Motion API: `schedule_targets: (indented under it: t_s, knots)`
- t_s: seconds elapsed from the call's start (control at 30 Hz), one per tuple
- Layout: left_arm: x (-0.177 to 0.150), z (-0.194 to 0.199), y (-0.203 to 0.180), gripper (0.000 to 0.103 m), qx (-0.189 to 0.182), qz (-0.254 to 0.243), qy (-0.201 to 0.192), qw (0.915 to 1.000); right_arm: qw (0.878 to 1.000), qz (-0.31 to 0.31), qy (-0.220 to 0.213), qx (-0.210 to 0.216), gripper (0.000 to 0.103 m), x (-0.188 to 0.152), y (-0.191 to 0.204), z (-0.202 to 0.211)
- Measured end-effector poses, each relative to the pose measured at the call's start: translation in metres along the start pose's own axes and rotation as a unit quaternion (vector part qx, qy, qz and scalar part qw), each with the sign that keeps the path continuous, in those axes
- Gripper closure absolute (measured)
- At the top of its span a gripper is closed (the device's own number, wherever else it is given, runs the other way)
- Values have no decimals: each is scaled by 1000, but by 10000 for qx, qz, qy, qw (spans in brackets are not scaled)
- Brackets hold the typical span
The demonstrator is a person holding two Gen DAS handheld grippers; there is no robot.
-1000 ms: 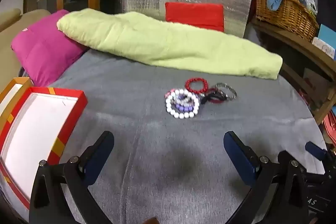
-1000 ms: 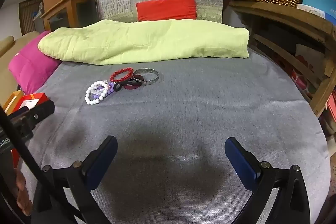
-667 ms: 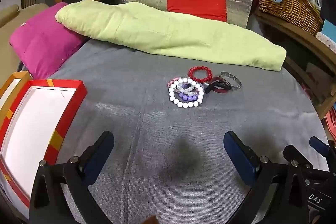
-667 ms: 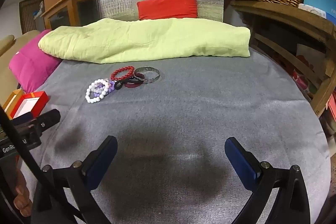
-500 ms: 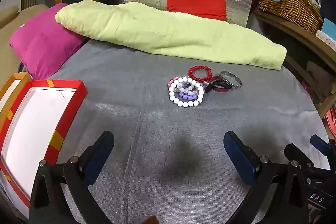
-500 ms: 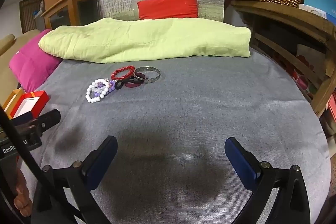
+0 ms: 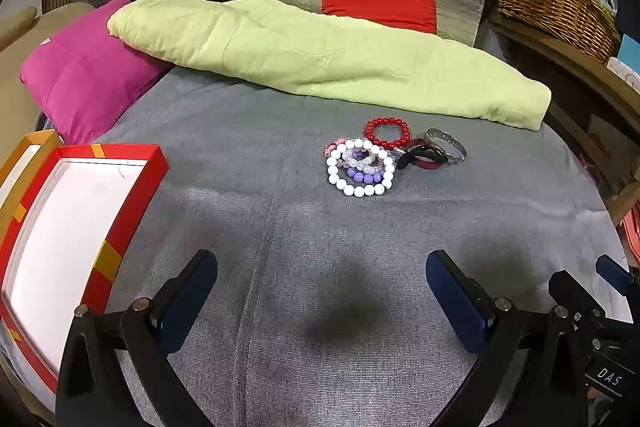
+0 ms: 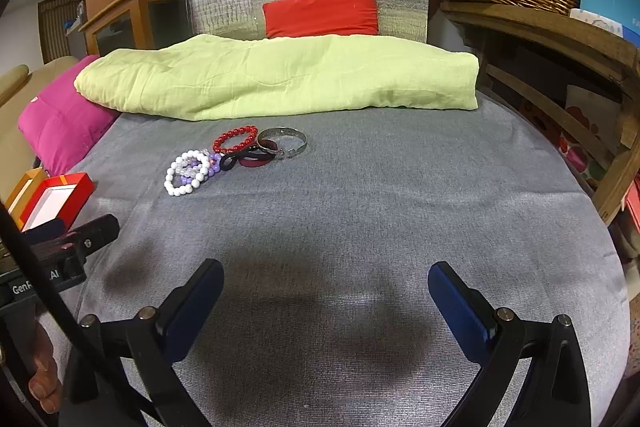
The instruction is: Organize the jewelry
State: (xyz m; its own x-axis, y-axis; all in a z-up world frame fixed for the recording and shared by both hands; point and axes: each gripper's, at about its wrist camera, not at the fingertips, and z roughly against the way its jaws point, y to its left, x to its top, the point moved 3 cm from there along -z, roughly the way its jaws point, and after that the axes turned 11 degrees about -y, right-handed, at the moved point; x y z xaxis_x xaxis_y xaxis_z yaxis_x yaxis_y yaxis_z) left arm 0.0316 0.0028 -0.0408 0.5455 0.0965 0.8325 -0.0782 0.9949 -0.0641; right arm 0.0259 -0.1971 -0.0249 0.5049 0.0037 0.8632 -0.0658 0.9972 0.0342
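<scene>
Left wrist: one red box (image 7: 136, 203), bracelets (image 7: 360, 167) uncountable.

Surface: a bed (image 7: 248, 131) under a grey woven cover.
Far edge: a pale green folded quilt (image 7: 328, 59) lies across it, its left end over a magenta pillow (image 7: 80, 79).
Middle: a cluster of bracelets, touching or overlapping; white bead bracelet (image 7: 358, 169) over a purple bead bracelet (image 7: 366, 177), red bead bracelet (image 7: 387, 133) behind, silver bangle (image 7: 446, 145) rightmost, a dark red band (image 7: 424, 159) beside it.
Left edge: an open red box (image 7: 132, 195) with a white inside.
</scene>
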Motion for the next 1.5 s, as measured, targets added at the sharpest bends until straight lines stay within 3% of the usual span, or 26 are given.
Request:
schedule_targets:
  t_s: [1.5]
  knots:
    - [-2, -1, 1, 0, 40, -41, 20, 10000, 10000, 4, 13, -12, 0, 1, -1, 1]
